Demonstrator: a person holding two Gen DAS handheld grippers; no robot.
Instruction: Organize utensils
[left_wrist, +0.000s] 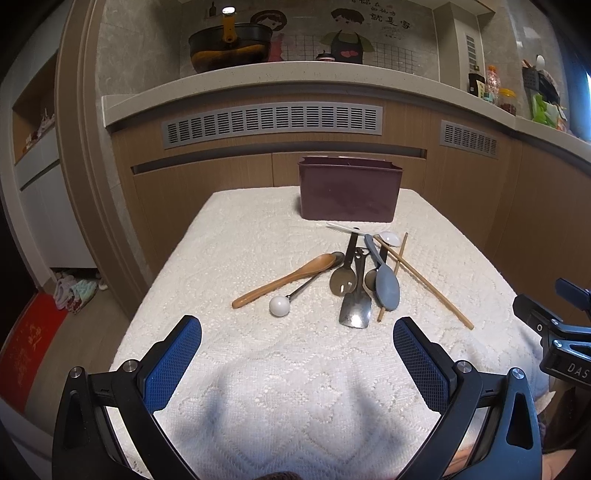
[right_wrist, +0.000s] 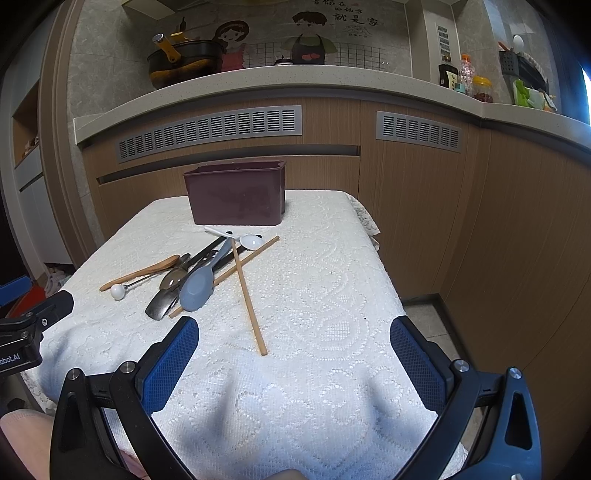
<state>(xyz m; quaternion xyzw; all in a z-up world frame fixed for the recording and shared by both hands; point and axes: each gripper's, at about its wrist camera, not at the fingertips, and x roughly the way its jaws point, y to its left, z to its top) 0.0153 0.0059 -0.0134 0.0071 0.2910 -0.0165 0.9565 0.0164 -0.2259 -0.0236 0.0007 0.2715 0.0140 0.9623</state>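
Utensils (left_wrist: 354, 277) are all heaped in one loose pile on the white lace-pattern tablecloth (left_wrist: 258, 369), just in front of the dark maroon plastic bin (left_wrist: 349, 190), which is a plain rectangular box, open on top, sitting at the far end of the cloth.

Relative to that bin: the left gripper (left_wrist: 297, 338) hangs over the near part of the cloth, well apart from the bin, with the pile between the two. Its jaws are spread wide, nothing in them, blue mesh-textured pads (left_wrist: 173, 363) showing. The right gripper (right_wrist: 294, 338) is also on the near side of the bin and off to the pile's right, jaws wide too and holding nothing.

The stuff itself:
- wooden spoon (left_wrist: 284, 278), smooth, brown, lying diagonal on the pile's left side
- thin metal spoon with a white ball end (left_wrist: 279, 306), tucked under the wooden one
- flat metal spatula (left_wrist: 355, 308), dull steel, blade end farthest from the bin
- grey matte plastic spoon (left_wrist: 386, 286), bowl end away from the bin
- two wooden chopsticks (right_wrist: 249, 295), crossed over each other
- small white glossy spoon (left_wrist: 388, 238), closest to the bin

There are a couple more dark-handled metal spoons in the middle, too overlapped to sort out.
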